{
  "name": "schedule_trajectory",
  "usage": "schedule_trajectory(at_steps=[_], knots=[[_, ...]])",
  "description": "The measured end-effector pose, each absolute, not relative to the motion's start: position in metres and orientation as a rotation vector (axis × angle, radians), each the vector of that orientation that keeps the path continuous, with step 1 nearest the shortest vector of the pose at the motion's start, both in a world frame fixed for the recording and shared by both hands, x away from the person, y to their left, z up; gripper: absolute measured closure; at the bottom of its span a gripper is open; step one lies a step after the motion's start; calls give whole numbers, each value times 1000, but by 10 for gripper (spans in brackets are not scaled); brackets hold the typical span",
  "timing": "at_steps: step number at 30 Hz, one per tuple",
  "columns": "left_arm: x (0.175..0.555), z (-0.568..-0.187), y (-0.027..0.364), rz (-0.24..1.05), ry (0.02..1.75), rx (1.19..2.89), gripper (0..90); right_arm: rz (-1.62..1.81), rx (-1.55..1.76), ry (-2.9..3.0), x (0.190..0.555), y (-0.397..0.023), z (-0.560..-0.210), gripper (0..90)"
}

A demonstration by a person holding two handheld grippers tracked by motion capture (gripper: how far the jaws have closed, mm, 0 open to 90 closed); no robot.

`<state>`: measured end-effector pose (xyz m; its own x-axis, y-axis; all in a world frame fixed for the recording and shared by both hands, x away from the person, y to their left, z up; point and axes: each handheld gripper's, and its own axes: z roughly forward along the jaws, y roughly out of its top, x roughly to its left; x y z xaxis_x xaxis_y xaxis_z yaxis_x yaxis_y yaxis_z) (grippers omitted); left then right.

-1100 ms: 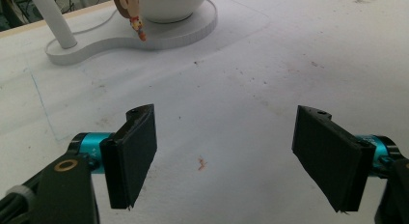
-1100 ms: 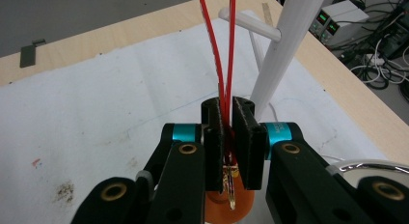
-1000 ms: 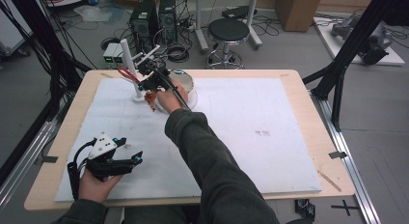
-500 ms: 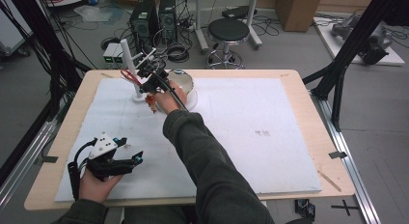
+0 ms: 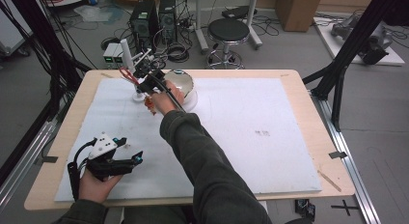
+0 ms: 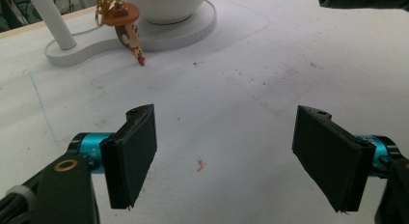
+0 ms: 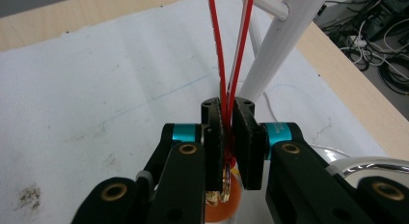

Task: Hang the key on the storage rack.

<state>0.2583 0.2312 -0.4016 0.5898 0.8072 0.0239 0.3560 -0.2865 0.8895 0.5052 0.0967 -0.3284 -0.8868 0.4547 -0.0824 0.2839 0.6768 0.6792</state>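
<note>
Red strap [image 7: 223, 55] pinched in right jaws, keychain figure [image 6: 129, 31] dangling

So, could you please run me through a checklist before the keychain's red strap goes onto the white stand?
1. Right gripper shut on the red strap: ok.
2. Figurine hangs free below the grip: ok.
3. Strap loop already over a peg of the white stand: cannot tell.
4. Left gripper open, apart from the stand: ok.
5. Bowl beside the stand, close to the right hand: not ok.
</note>
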Motion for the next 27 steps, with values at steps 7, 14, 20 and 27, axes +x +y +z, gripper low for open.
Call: schedule_trajectory(at_steps=[7, 14, 20, 27], knots=[[258, -402, 231, 605, 930, 1885, 241, 941, 638, 2678, 511, 98, -336, 833], [258, -402, 231, 607, 929, 1884, 241, 903, 660, 2694, 519, 97, -344, 833], [257, -402, 232, 605, 934, 1880, 241, 883, 679, 2693, 524, 94, -347, 833], [257, -401, 233, 607, 935, 1883, 241, 913, 700, 2702, 525, 90, -345, 819]])
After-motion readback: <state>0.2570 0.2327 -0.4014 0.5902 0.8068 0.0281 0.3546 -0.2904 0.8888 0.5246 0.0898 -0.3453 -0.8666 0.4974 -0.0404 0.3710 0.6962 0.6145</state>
